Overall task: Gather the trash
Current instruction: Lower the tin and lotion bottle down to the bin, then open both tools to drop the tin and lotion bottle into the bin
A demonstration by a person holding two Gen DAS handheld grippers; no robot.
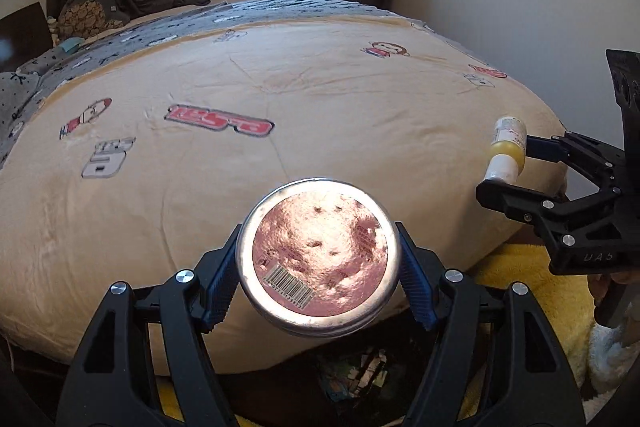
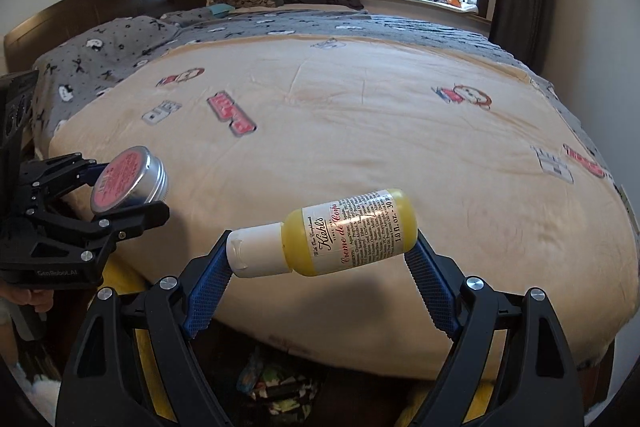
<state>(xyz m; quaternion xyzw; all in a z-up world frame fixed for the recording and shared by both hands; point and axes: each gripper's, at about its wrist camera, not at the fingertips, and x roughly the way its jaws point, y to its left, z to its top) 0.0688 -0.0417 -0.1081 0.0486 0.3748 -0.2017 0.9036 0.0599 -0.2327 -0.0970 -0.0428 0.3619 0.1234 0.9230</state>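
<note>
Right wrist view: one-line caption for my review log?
Right claw grips a yellow lotion bottle end to end above the bed; left claw holds a round tin alongside.

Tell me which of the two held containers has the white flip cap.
The yellow bottle in the right gripper. The left gripper holds a flat round metal tin with no cap.

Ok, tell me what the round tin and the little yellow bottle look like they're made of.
Round tin: apparently metal, probably aluminium; its rim and ridged side look brushed silver and catch the light, and a pink paper label covers the face.
Yellow bottle: likely translucent plastic, glossy, letting yellow contents show through, with an opaque white flip cap and a printed label.
</note>
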